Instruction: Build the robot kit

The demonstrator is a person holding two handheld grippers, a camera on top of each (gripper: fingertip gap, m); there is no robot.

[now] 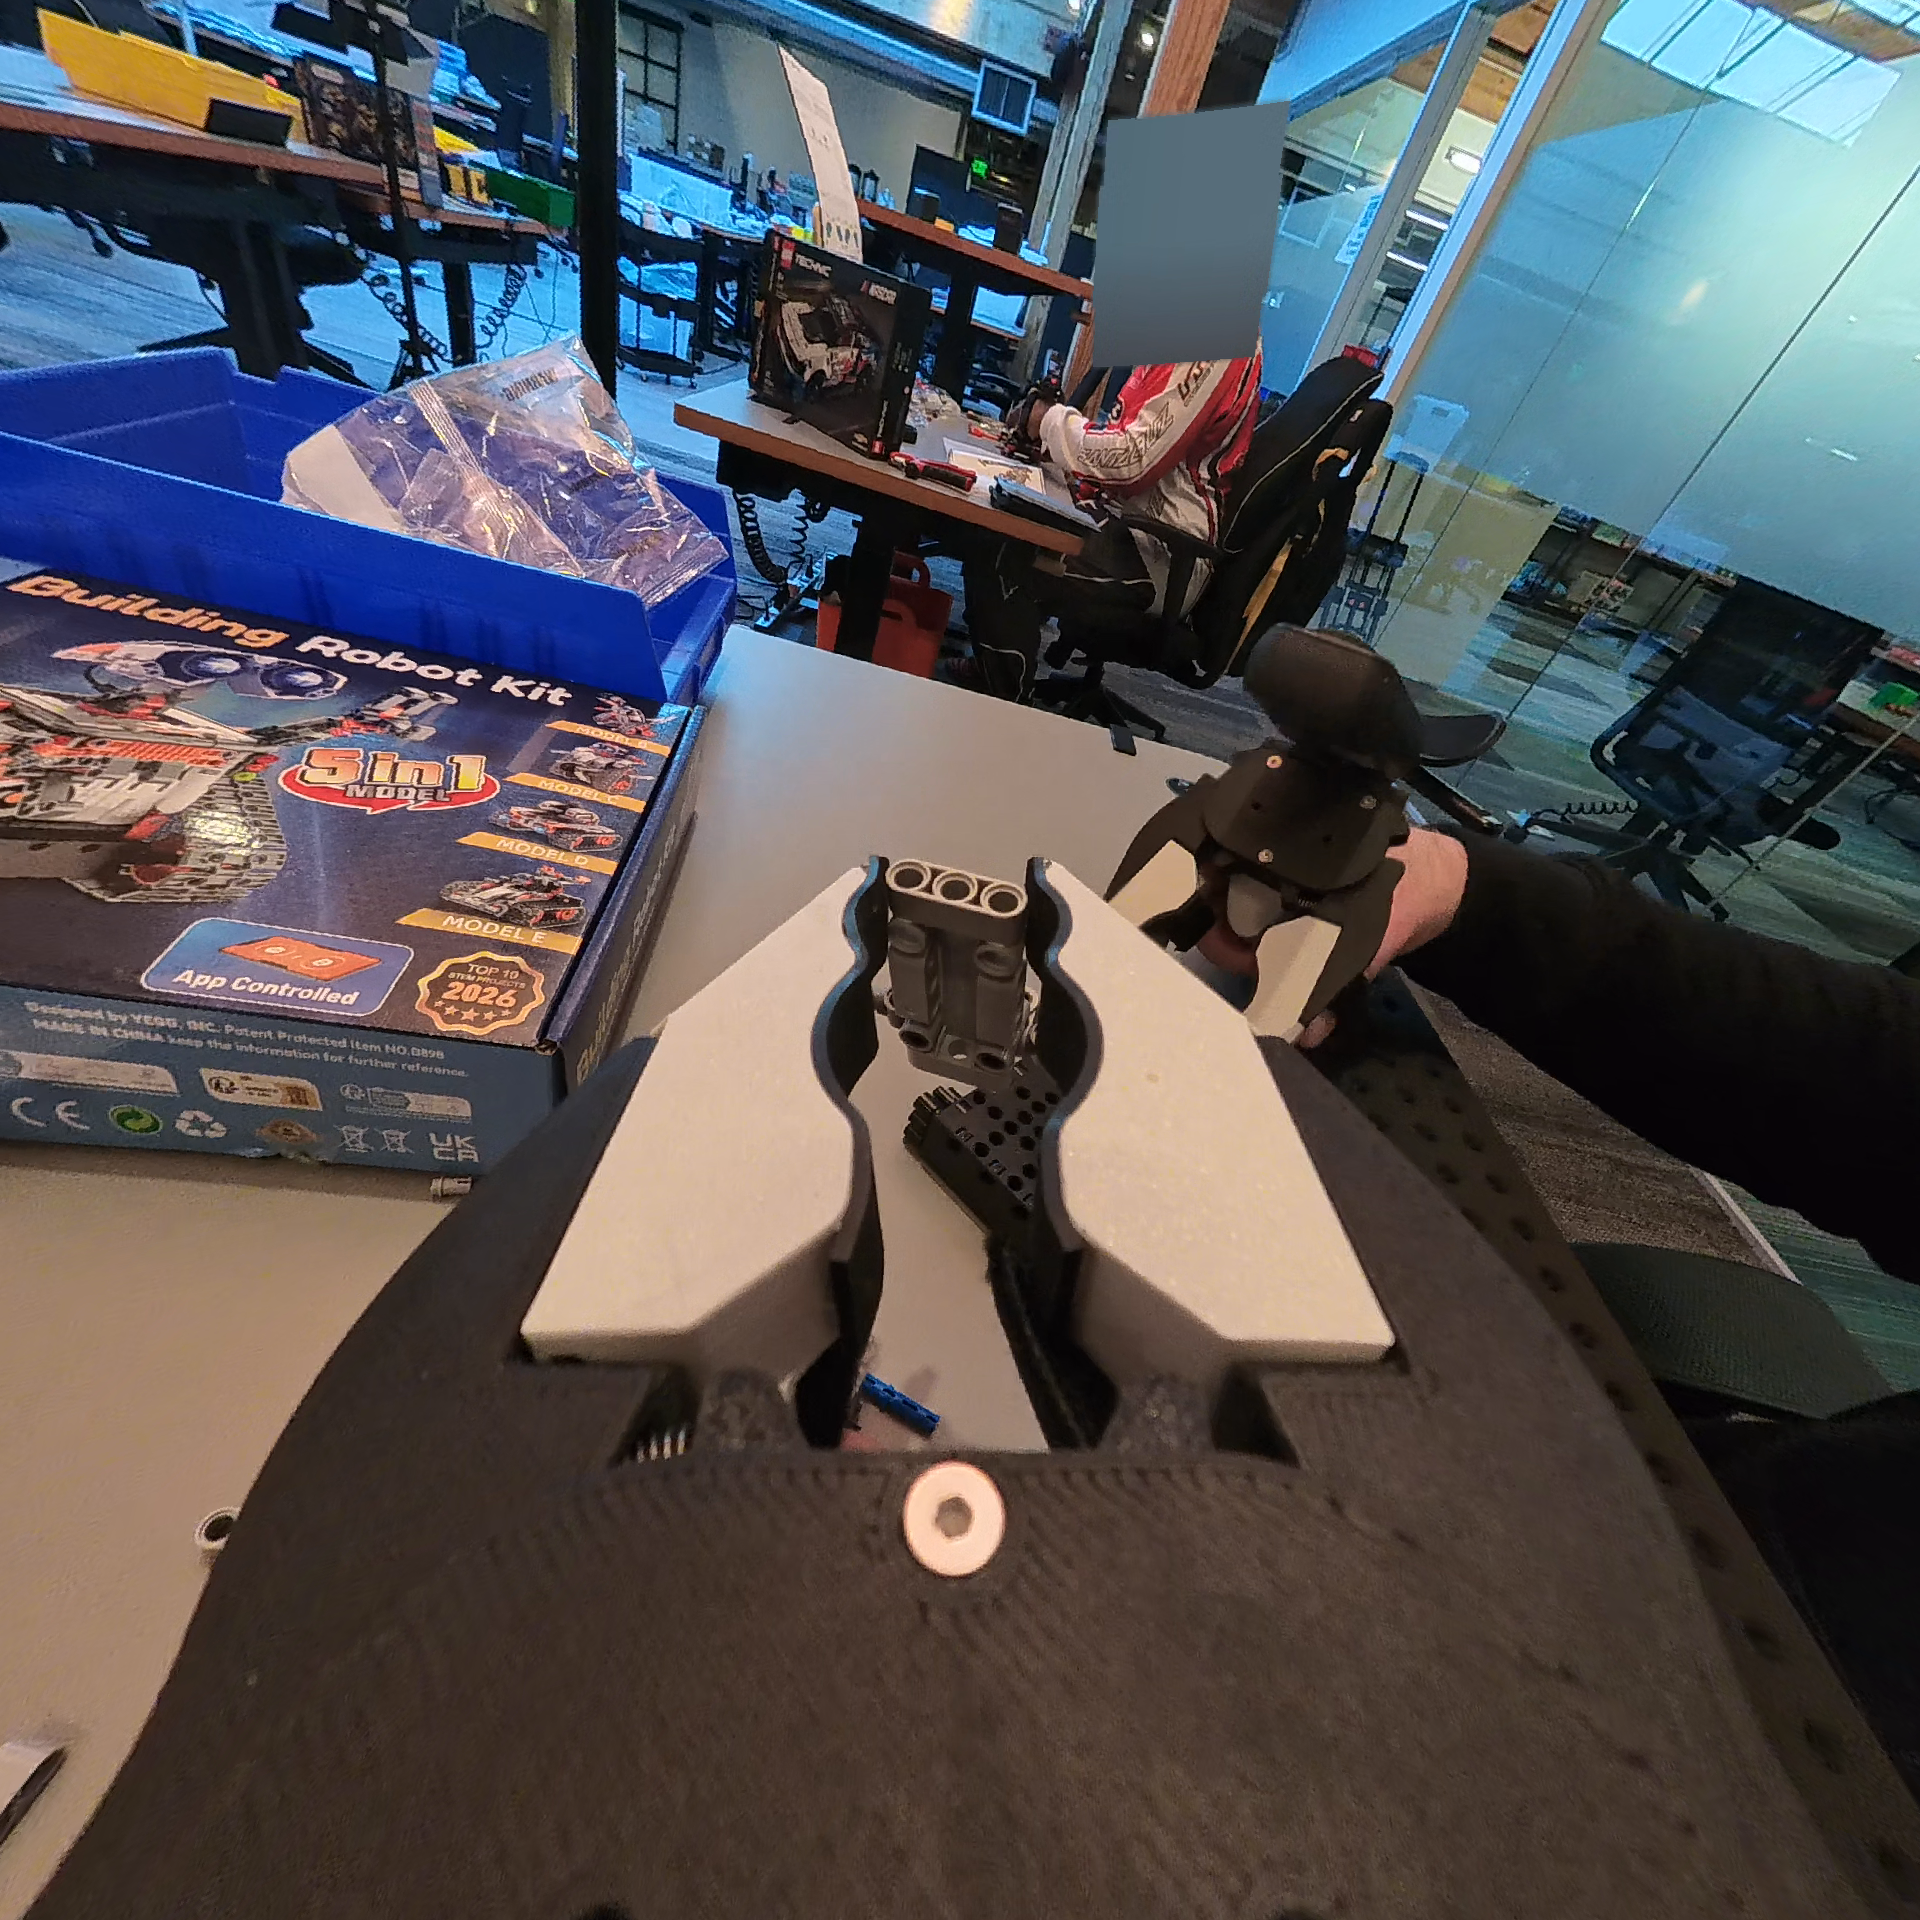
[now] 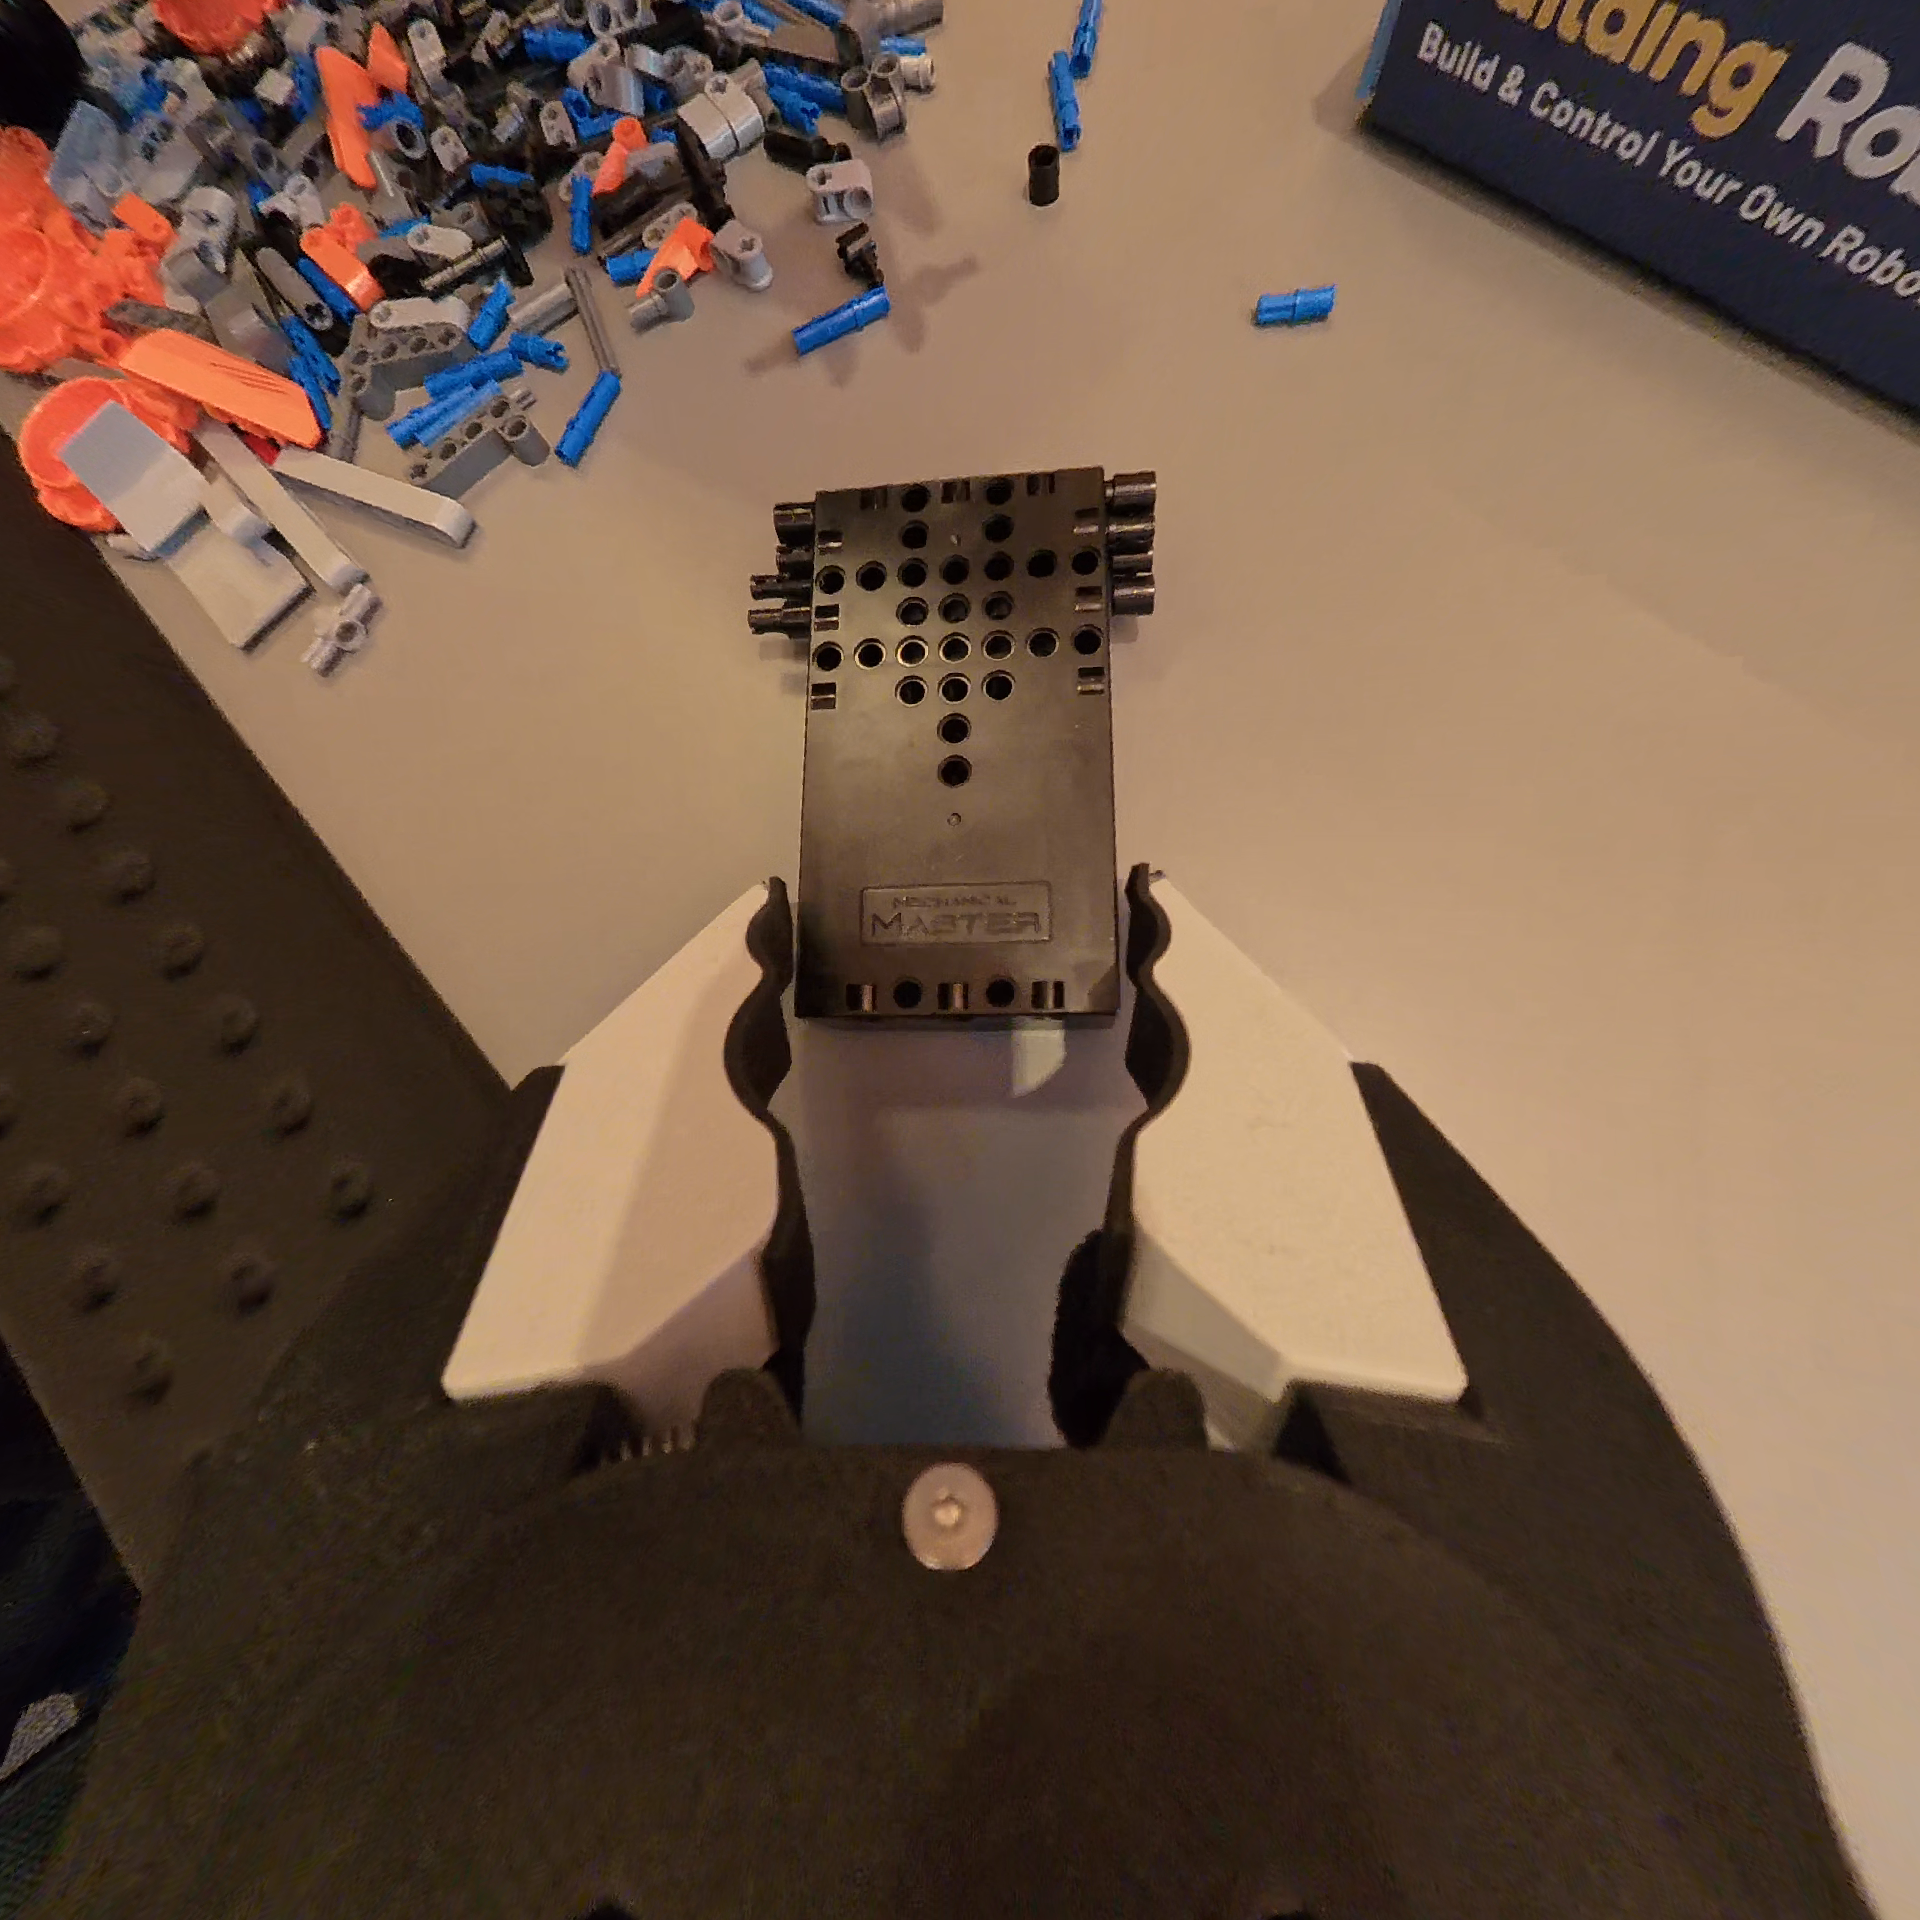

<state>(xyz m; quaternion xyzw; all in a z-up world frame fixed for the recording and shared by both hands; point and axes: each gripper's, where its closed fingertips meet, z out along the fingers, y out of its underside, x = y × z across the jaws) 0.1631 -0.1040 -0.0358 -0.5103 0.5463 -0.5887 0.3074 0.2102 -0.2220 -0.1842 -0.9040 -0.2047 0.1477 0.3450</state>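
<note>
My left gripper is shut on a grey block with three round holes on top and holds it upright above the table. Just below it lies a black perforated block. In the right wrist view this flat black block has black pins on both sides at its far end. My right gripper has its fingertips pressed against both long sides of the block's near end. The right gripper also shows in the left wrist view, held by a hand, facing the left one.
A blue kit box lies left of the grippers, with a blue bin holding plastic bags behind it. A pile of orange, blue and grey parts and a black studded mat lie nearby. A person sits at a far desk. Tip to tip, the grippers are about 20 cm apart.
</note>
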